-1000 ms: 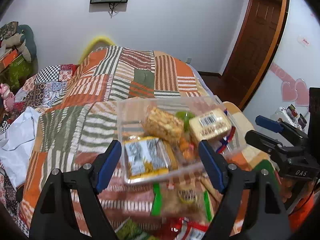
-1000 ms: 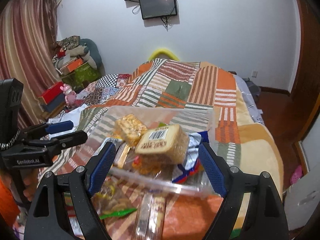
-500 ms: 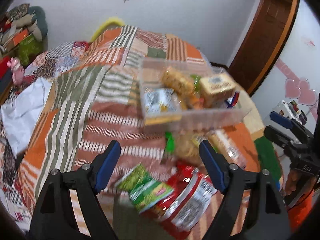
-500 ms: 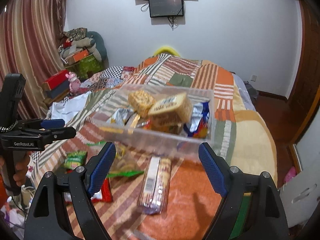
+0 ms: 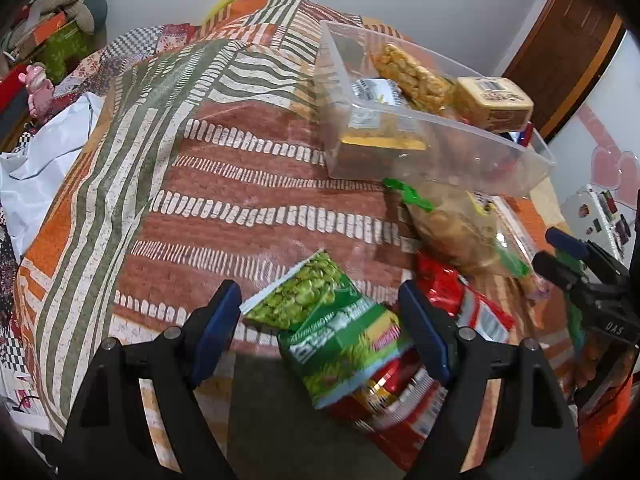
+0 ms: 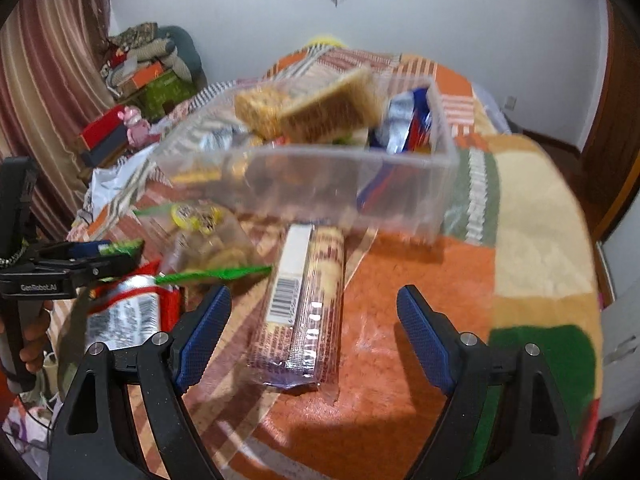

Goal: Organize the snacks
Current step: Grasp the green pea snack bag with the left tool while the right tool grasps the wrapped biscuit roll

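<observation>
A clear plastic bin (image 5: 440,148) (image 6: 400,184) with several snack packs in it sits on the patchwork bedspread. My left gripper (image 5: 320,320) is open, its jaws either side of a green pea-snack bag (image 5: 336,328) that lies on a red bag (image 5: 476,312). My right gripper (image 6: 312,320) is open above a long clear cookie pack (image 6: 308,304) in front of the bin. A clear bag with green ends (image 5: 456,228) (image 6: 208,240) lies between them. Each gripper shows at the edge of the other's view.
The bedspread (image 5: 200,184) slopes off at the left toward white cloth (image 5: 36,168). Clutter and boxes (image 6: 132,80) stand at the far left by a curtain. A brown door (image 5: 560,40) is at the right. The bed's near edge drops off at the bottom.
Both grippers have pulled back from the bin and tilted down toward the loose packs in front of it. The bin now sits farther away. Both stay open.
</observation>
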